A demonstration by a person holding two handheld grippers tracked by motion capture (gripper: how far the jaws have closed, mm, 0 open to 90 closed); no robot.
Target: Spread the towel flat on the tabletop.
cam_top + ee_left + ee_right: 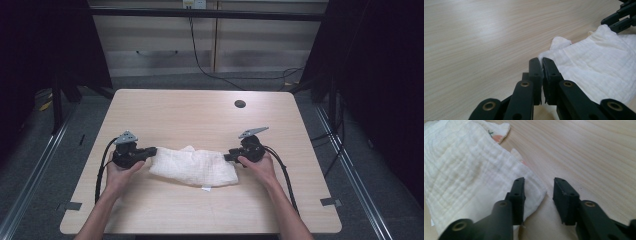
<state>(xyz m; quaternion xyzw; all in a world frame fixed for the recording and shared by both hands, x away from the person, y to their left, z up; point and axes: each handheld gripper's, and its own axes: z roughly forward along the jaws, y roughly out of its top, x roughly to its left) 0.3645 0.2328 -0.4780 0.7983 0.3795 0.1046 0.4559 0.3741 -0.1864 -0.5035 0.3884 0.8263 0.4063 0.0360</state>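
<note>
A white crinkled cloth (pixel 195 167) lies bunched across the middle of the wooden table (pixel 200 115). My left gripper (pixel 152 151) is at the cloth's left end. In the left gripper view, that gripper (pixel 541 62) is shut on a corner of the cloth (pixel 599 65), pinched between its pads. My right gripper (pixel 227 156) is at the cloth's right end. In the right gripper view, the right gripper (pixel 539 181) is open; one finger (pixel 517 192) rests over the corner of the cloth (pixel 461 170) and the other is on bare wood. The right gripper (pixel 621 17) also shows far off in the left gripper view.
A small white tag (pixel 205 188) sticks out from the cloth's near edge. A round cable hole (pixel 240 104) sits at the table's far right. Cables trail from both grippers toward the near edge. A small orange print (pixel 496 137) marks the cloth's far corner.
</note>
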